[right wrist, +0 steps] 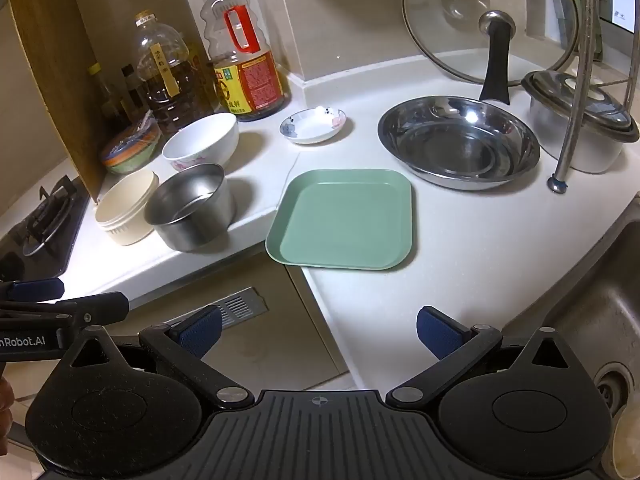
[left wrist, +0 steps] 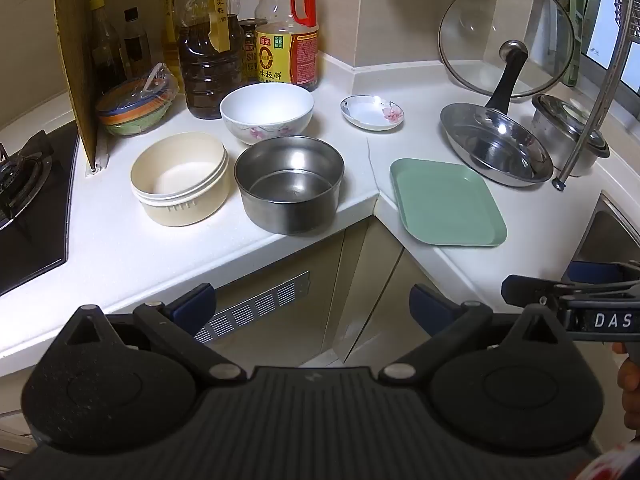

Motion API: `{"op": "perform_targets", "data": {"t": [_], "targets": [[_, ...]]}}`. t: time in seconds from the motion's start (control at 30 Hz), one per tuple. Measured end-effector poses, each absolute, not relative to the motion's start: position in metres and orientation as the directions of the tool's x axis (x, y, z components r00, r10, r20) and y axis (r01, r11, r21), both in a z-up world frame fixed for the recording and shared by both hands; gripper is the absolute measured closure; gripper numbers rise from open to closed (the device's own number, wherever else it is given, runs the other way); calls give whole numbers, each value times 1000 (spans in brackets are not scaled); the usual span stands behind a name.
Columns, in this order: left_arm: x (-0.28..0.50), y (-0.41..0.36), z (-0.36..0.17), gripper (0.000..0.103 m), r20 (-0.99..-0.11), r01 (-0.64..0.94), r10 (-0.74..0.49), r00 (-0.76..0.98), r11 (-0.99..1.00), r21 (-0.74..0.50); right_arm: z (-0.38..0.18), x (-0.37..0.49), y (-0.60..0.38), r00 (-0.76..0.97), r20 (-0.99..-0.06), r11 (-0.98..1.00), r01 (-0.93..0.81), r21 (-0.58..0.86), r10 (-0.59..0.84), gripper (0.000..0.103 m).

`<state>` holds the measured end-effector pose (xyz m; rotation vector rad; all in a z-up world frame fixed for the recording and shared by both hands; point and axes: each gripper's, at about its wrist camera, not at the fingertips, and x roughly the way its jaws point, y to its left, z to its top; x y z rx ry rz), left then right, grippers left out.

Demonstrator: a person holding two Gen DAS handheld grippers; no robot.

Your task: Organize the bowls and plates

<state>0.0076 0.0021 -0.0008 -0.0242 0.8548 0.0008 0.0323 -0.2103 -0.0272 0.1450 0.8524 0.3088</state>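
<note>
**Grippers wait before the corner counter**

Both grippers, left (left wrist: 312,306) and right (right wrist: 318,330), hang spread wide and empty, short of the green square plate (right wrist: 344,220). Left of that plate stand a steel bowl (left wrist: 289,184) and cream container (left wrist: 180,178); behind it, a white floral bowl (left wrist: 267,111), small saucer (left wrist: 372,112) and steel pan (right wrist: 458,142).

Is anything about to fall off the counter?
Maybe. The green plate and the steel bowl both sit right at the counter's front edge, near the inner corner. Nothing looks spilled or broken.
</note>
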Motion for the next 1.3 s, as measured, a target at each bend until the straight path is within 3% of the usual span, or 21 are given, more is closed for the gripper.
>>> {"op": "perform_targets", "data": {"t": [1.3], "targets": [[6, -10, 0, 0, -751, -31, 3, 661, 999, -23, -31, 30, -220, 616, -702, 934, -234, 269, 357, 0]]}}
